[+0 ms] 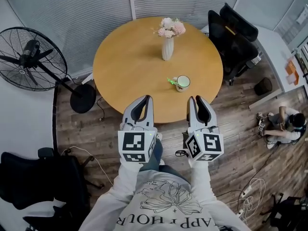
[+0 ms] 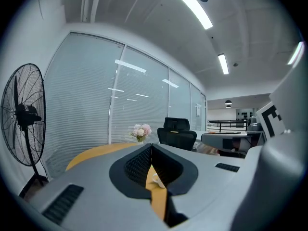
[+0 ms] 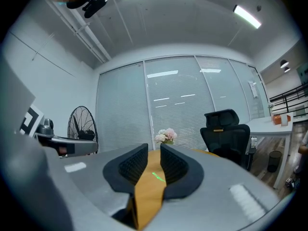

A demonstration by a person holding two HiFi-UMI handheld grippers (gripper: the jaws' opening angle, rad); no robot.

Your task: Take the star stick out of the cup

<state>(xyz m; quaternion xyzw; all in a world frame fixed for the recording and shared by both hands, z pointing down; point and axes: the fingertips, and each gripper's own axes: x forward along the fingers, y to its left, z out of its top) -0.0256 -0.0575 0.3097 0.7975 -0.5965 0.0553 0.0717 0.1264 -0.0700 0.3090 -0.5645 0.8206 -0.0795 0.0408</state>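
**Grippers near table with star stick still in cup**

A fan (image 1: 31, 57) stands at far left, beside a round wooden table (image 1: 120, 76). The left gripper (image 1: 146, 99) is held at the near edge, its jaws drawn together at the tips with nothing between them. Its own view shows only a sliver of tabletop and the white cup through the slot behind the tips.

Beyond it, a vase (image 1: 167, 48) of pink flowers sits near the table's middle. The cup (image 1: 183, 83) stands well clear of the vase, toward the near right of the table. The green stick (image 1: 172, 81) rests in it and leans out over the left of the rim. Its star is too small to make out.

The right gripper (image 1: 196, 100) is level with the left one and its jaws are narrowly parted and empty. The stick lines up in the gap but is still well ahead of them. A black chair (image 1: 232, 37) stands behind the table at right.

The stick looks thin, light and fairly stiff, probably smooth plastic that could slip from a loose pinch. The best hold appears to be the bare length jutting past the rim, taken across its width and drawn up along its lean. The cup seems light enough to slide or tip if the stick drags on its rim.
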